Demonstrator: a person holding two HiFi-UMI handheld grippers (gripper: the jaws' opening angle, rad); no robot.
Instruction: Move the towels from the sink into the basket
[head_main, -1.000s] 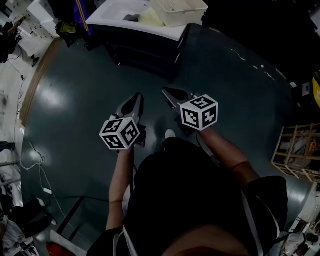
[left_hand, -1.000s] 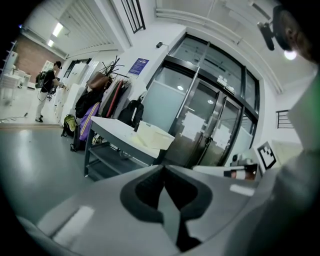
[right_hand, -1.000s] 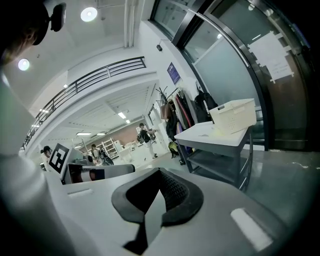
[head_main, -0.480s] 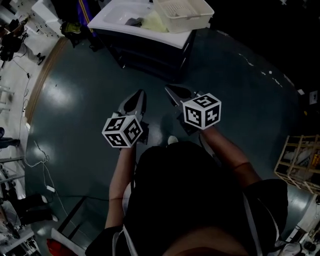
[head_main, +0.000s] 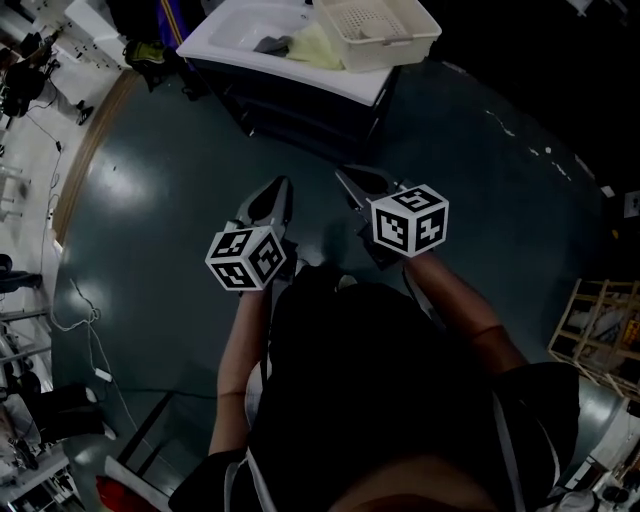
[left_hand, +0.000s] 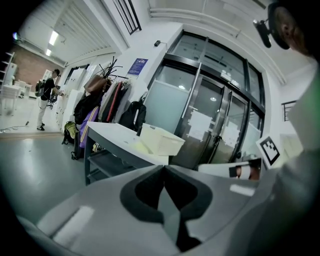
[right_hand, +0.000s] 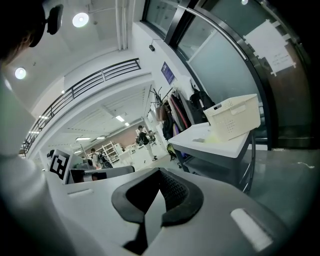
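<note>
Sink (head_main: 225, 30) nearer — left gripper (head_main: 272, 188), right gripper (head_main: 350, 177) outstretched

The floor (head_main: 150, 200) was smooth and glossy, throwing back pale glare. The sink (head_main: 225, 30) was smooth and white with a faint sheen. The basket (head_main: 390, 55) was cream plastic, pierced with small holes. The towels (head_main: 318, 48) looked like soft, matt cloth. The left gripper (head_main: 278, 186) and right gripper (head_main: 346, 176) had matt grey plastic shells. The right one's pads (right_hand: 176, 192) were black, rubbery and finely ribbed. The crate (head_main: 598, 318) was bare pale wood.
</note>
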